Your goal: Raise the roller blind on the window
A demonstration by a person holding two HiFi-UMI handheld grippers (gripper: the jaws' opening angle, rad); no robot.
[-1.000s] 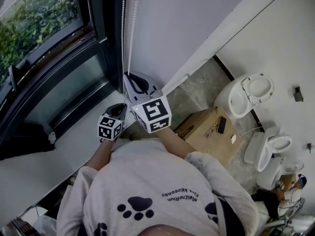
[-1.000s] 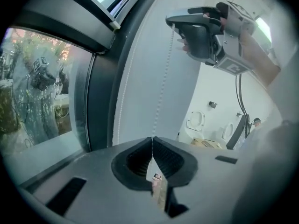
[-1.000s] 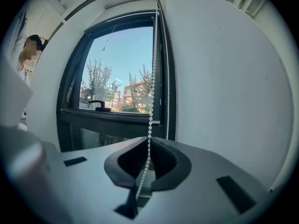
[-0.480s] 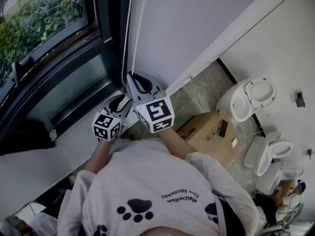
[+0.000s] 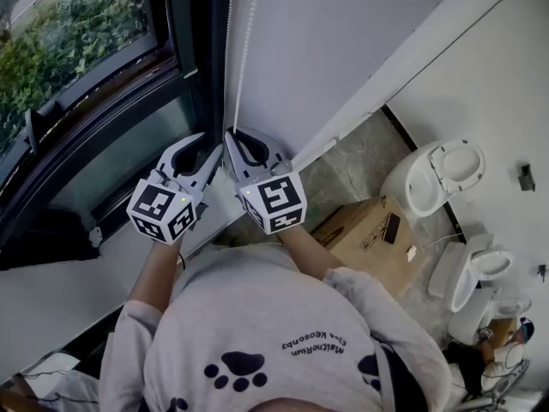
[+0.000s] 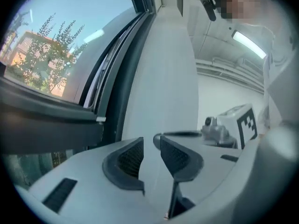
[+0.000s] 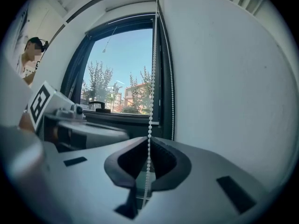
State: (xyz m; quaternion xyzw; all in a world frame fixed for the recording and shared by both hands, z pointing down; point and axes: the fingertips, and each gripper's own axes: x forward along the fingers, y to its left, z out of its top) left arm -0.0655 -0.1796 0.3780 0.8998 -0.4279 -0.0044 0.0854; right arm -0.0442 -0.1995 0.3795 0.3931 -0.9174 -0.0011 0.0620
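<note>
Two strands of the white bead chain (image 5: pixel 230 50) hang down the wall beside the dark window frame (image 5: pixel 184 67). My right gripper (image 5: pixel 233 136) is shut on one strand; in the right gripper view the bead chain (image 7: pixel 152 78) runs down and is pinched between the jaws of the right gripper (image 7: pixel 148 154), with the second strand (image 7: pixel 172 78) free beside the wall. My left gripper (image 5: pixel 204 146) is level with it, just to its left. In the left gripper view the left gripper (image 6: pixel 152 153) stands open; its jaws have just been closing a little after opening wide. Nothing is between them.
The white window sill (image 5: pixel 103 251) lies below both grippers. To the right, on the floor, stand a cardboard box (image 5: pixel 364 230) and several toilets (image 5: pixel 433 174). A window handle (image 7: pixel 96 105) sits on the frame. Another person (image 7: pixel 32 55) stands at the far left of the right gripper view.
My left gripper has risen from the sill up beside the right gripper, and its jaws have opened. The right gripper has stayed where it was, shut on the chain.
</note>
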